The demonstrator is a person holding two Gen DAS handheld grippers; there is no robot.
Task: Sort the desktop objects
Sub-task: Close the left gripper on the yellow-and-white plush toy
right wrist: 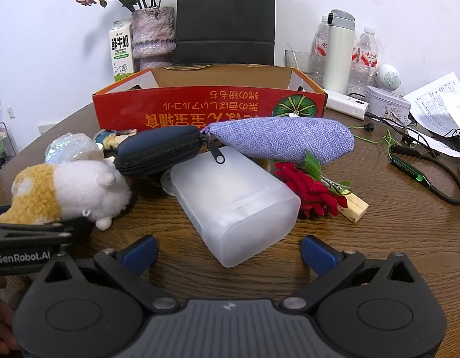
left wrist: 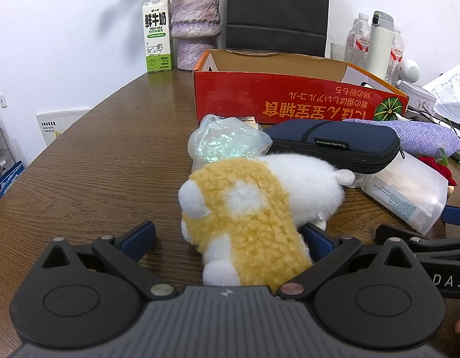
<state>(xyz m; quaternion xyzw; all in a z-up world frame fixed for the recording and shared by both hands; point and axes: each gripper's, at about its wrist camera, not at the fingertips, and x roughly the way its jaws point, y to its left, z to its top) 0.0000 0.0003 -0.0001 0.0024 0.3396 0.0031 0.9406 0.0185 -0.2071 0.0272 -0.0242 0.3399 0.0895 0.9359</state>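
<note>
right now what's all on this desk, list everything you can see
plush toy: 1, yellow and white, between left tongs' fingers
iridescent bag: 1, behind plush
zip case: 1, navy, centre
frosted box: 1, white, before right tongs
fabric pouch: 1, purple, against carton
red flower: 1, right of box
cardboard carton: 1, red, open, rear
milk carton: 1, white-green, rear left
vase: 1, purple
bottles: several, clear, rear right
flask: 1, white
left tongs: open
right tongs: open

Each black tool (left wrist: 230,238) has blue pads (right wrist: 140,250), silver screws and white lettering
</note>
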